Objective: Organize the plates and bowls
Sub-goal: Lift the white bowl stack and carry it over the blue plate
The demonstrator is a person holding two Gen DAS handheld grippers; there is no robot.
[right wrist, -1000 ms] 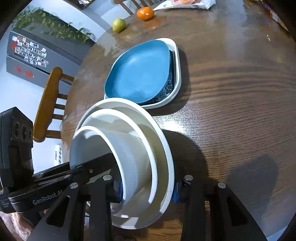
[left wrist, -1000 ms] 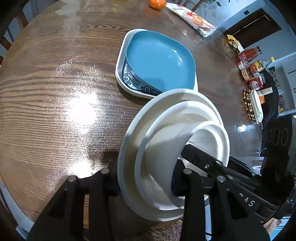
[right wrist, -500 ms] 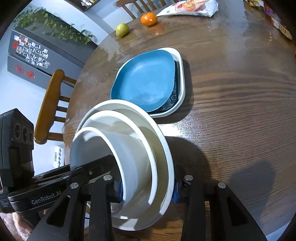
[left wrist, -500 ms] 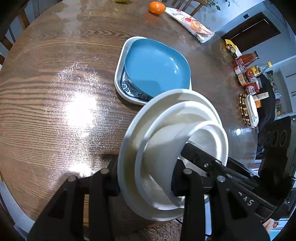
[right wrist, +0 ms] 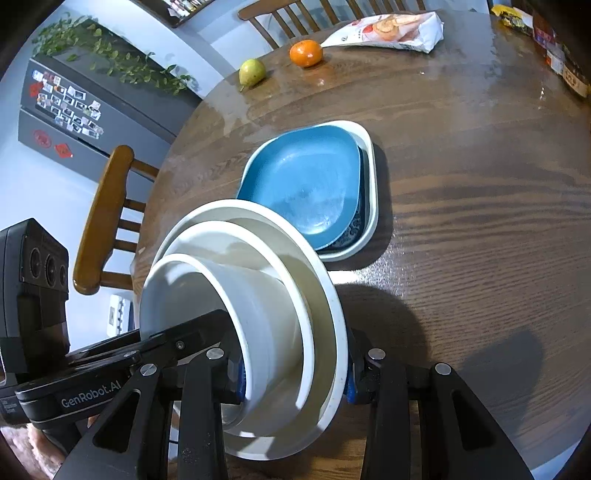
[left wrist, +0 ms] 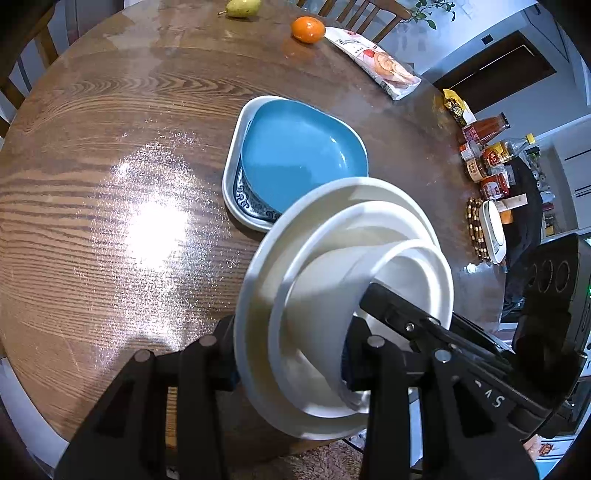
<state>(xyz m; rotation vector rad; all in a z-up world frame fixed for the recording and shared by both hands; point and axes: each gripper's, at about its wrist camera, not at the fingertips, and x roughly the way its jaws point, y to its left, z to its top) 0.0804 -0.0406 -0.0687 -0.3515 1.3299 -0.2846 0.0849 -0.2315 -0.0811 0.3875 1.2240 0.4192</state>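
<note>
Your left gripper [left wrist: 291, 354] and right gripper [right wrist: 293, 376] each clamp opposite edges of the nested white bowl stack [left wrist: 343, 295], holding it tilted, just on your side of the blue plate [right wrist: 306, 188], which sits in the white tray [right wrist: 371, 206] on the table [left wrist: 110, 184]

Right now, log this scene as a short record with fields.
held: white nested stack, two plates with a bowl on top
left gripper: shut on stack rim
right gripper: shut on opposite rim
stack attitude: tilted
table: blue plate stacked in patterned dish, in white tray
far edge: orange, pear, snack packet
</note>
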